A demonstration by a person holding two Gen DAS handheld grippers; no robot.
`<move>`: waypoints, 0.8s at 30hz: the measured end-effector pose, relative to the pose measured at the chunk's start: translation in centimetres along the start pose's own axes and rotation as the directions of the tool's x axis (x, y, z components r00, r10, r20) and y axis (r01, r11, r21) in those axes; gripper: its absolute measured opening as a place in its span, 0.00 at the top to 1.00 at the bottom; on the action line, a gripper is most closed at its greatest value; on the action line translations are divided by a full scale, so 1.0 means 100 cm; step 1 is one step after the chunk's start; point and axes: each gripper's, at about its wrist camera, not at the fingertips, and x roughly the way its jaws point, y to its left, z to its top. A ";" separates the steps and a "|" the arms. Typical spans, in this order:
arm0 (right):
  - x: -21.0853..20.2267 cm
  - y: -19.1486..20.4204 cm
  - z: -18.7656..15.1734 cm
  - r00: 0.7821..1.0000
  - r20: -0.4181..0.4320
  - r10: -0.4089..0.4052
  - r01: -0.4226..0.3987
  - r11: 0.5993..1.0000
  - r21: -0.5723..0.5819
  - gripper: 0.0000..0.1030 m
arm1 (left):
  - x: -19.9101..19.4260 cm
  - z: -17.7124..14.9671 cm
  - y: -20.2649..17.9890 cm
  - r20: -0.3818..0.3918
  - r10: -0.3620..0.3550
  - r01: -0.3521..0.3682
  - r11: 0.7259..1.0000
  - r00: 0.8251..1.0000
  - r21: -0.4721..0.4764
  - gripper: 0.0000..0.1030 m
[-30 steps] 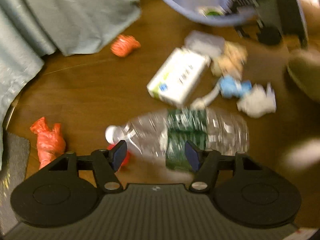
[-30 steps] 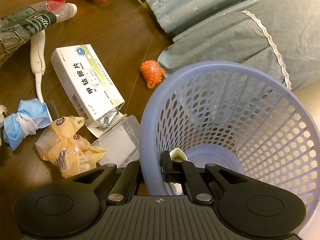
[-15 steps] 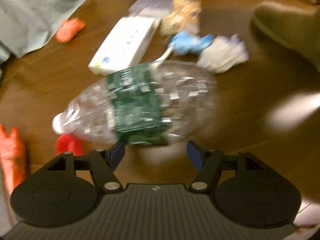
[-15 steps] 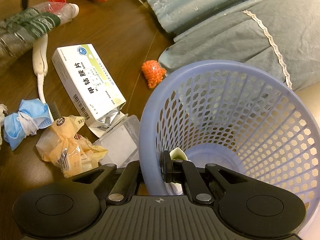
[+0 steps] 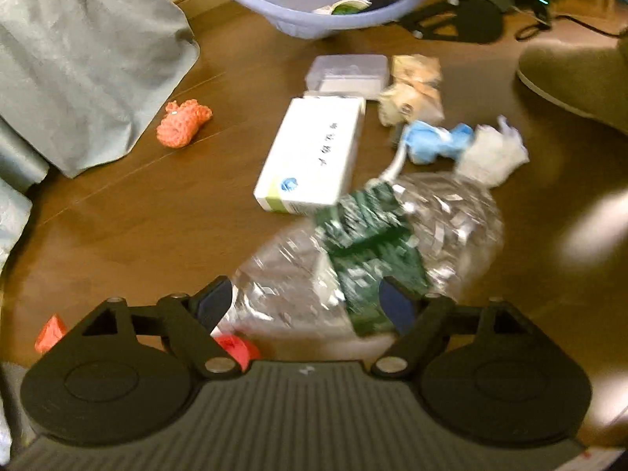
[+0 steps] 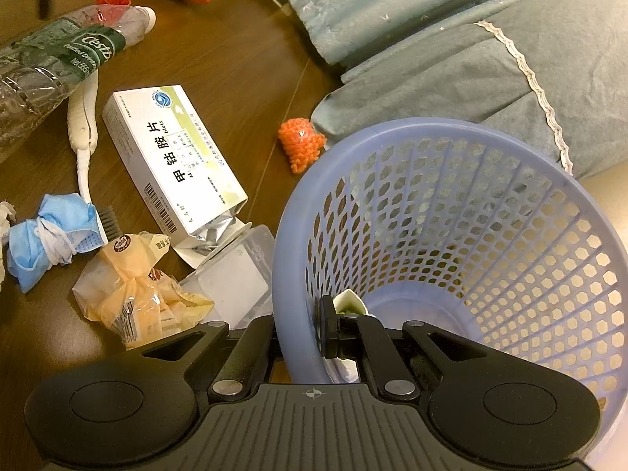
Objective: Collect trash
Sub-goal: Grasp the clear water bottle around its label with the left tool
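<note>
left gripper [image 5: 304, 306] spread wide around the bottle [image 5: 365, 251], not clenched yet; right gripper [image 6: 296, 329] pinches the basket [image 6: 451, 235] rim, tilting it toward the bottle.

Warm, dim indoor light; my left view smears with motion blur, the right stays sharp, edges fisheye-bent.

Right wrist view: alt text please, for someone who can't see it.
The right gripper is clamped on the rim of a purple mesh basket on a brown floor. To its left lie a white box, a crushed bottle, a blue mask and wrappers.
</note>
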 end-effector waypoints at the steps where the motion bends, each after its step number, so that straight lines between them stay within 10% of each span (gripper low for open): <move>1: 0.000 0.001 0.000 1.000 0.000 0.000 0.000 1.000 -0.002 0.99 | 0.005 0.003 0.003 0.000 -0.015 0.015 0.999 1.000 0.032 0.22; 7: 0.001 0.003 0.000 1.000 0.000 0.004 -0.004 1.000 -0.007 0.99 | 0.023 0.021 0.018 -0.025 -0.134 0.137 0.980 0.991 0.147 0.11; 13: 0.001 0.003 0.000 1.000 0.013 0.009 -0.009 1.000 -0.012 0.99 | 0.037 0.024 0.032 -0.072 -0.239 0.227 0.964 0.968 -0.142 0.11; 24: 0.002 0.001 0.000 1.000 0.014 0.007 -0.007 1.000 -0.002 0.99 | 0.008 -0.003 -0.039 -0.081 -0.316 0.298 0.938 0.945 -0.177 0.13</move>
